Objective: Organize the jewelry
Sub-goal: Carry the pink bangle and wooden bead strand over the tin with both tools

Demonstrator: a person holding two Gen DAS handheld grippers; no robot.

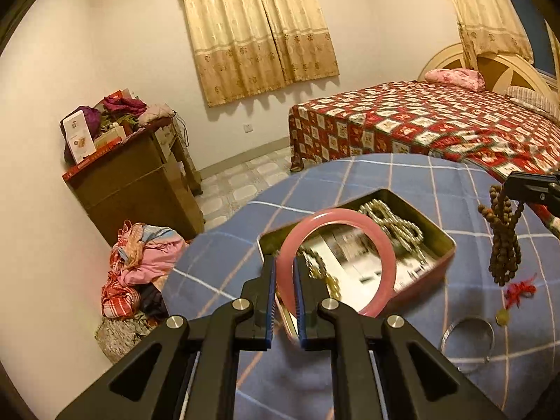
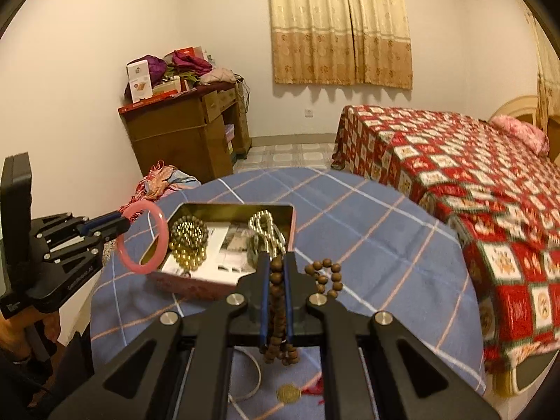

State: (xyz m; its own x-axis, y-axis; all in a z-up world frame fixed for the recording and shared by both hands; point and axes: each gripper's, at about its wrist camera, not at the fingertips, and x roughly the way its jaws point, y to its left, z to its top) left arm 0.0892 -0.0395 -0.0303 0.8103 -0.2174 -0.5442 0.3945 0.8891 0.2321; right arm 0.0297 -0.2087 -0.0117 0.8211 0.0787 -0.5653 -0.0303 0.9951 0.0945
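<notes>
My left gripper (image 1: 285, 266) is shut on a pink bangle (image 1: 381, 241) and holds it upright over the near left edge of an open tin box (image 1: 444, 241); it also shows in the right wrist view (image 2: 120, 224) with the bangle (image 2: 161, 241). The tin (image 2: 241, 206) holds a gold bead chain (image 2: 187, 241), a silver chain (image 2: 266, 227) and a printed card. My right gripper (image 2: 276, 266) is shut on a brown wooden bead string (image 2: 278, 311) that hangs above the blue checked tablecloth (image 2: 367, 245), right of the tin; the string also shows in the left wrist view (image 1: 504, 241).
A silver bangle (image 1: 467, 339) and a gold coin charm with a red tassel (image 1: 502, 316) lie on the cloth near the front. A bed with a red quilt (image 2: 472, 175) stands to the right. A wooden desk (image 2: 182, 129) and a clothes pile (image 1: 140, 266) are at the left.
</notes>
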